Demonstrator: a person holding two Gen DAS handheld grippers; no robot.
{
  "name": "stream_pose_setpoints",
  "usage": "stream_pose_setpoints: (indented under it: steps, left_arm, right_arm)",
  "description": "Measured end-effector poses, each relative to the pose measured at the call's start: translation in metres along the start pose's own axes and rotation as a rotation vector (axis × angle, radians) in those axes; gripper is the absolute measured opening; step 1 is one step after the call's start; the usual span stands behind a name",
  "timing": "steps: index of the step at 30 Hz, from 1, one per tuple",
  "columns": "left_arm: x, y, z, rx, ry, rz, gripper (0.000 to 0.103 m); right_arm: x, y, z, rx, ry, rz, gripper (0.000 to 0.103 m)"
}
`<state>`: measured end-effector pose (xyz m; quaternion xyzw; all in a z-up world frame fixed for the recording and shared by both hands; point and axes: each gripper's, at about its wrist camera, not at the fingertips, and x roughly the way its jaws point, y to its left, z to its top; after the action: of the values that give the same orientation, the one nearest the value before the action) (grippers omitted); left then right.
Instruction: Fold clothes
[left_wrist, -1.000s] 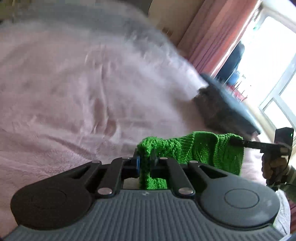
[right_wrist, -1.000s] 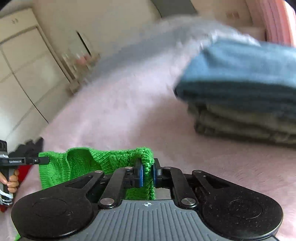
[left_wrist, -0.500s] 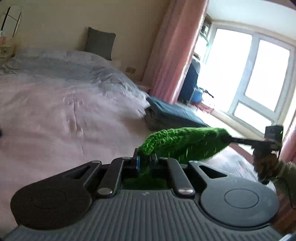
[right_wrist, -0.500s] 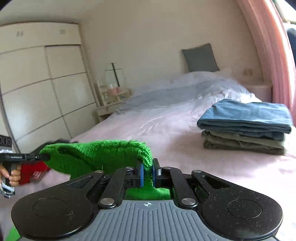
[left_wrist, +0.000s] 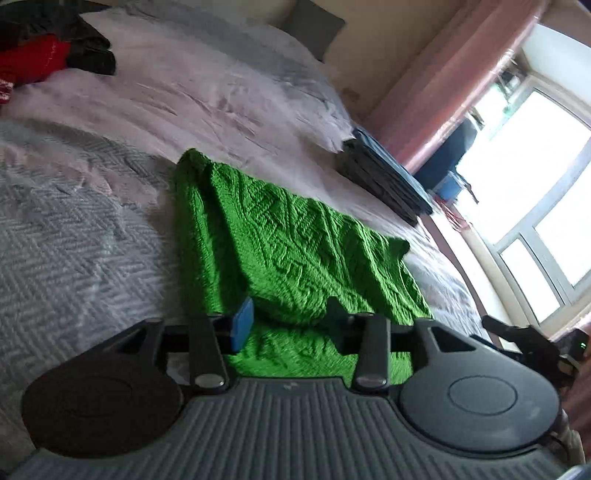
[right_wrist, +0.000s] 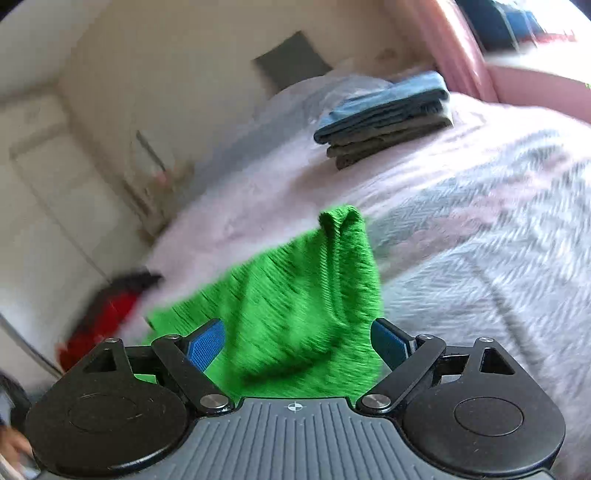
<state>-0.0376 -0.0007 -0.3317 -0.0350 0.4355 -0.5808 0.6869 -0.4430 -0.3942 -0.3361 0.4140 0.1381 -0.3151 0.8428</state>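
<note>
The left tongs (left_wrist: 288, 325) stand released, their jaws spread wide with nothing between them, hovering over the near edge of the green knit (left_wrist: 295, 251). The right tongs (right_wrist: 299, 343) are likewise released, jaws wide apart, with the knit (right_wrist: 295, 310) lying below and just ahead of them; that view is smeared by motion, so I cannot tell whether either pad (right_wrist: 205, 343) touches the fabric.

The knit lies on the bed (left_wrist: 85, 251), in neither tool. In the left view it spreads out flat ahead of the tongs, with an upper layer whose near edge makes a raised fold lying over a lower layer. Its surface shows a ribbed, zigzag pattern. Its far corner stands up in a small crumpled peak, seen in both views. Under it the bed wears a grey herringbone-weave cover near the cameras and a smoother pale pink cover (left_wrist: 221, 96) farther off.

At the right edge of the left view part of the right tool and the hand that carries it show, dark and hard to make out.

Farther along the bed, well apart from the knit, sits a folded stack (right_wrist: 384, 118): a blue piece on top, darker olive-grey ones under it. On the opposite far side lies a loose heap of red and black clothes (left_wrist: 48, 55). A grey pillow (right_wrist: 291, 62) leans at the head of the bed. Beyond are a pink curtain (left_wrist: 461, 70) and a bright window (left_wrist: 543, 206).
</note>
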Motion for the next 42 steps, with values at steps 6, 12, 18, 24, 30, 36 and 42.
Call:
stream_pose_setpoints:
  steps: [6,12,18,24,30,36,42]
  left_arm:
    - [0.007,0.013,-0.012,-0.175,0.014,0.027,0.042]
    - [0.019,0.031,-0.008,-0.262,0.017,0.003,0.047]
    - [0.043,0.037,0.005,-0.326,0.086,0.01,0.049]
    - [0.046,0.039,-0.001,-0.333,0.064,0.025,0.049]
    - [0.027,0.037,-0.015,-0.402,-0.007,0.036,0.049]
    - [0.035,0.028,-0.013,-0.402,-0.016,0.088,0.05]
    - [0.061,0.028,-0.007,-0.318,-0.029,0.16,0.017]
  right_arm:
    - [0.022,-0.004,0.001,0.222,0.06,0.015,0.089]
    - [0.038,-0.008,-0.001,0.319,0.086,0.004,0.089]
    - [0.053,-0.021,-0.009,0.464,0.095,0.001,0.078]
    - [0.063,-0.038,-0.013,0.534,0.083,-0.034,0.069]
    - [0.062,-0.044,-0.006,0.522,0.102,-0.024,0.069]
    - [0.067,-0.051,-0.002,0.51,0.113,-0.008,0.064]
    - [0.07,-0.064,-0.003,0.511,0.1,-0.041,0.009]
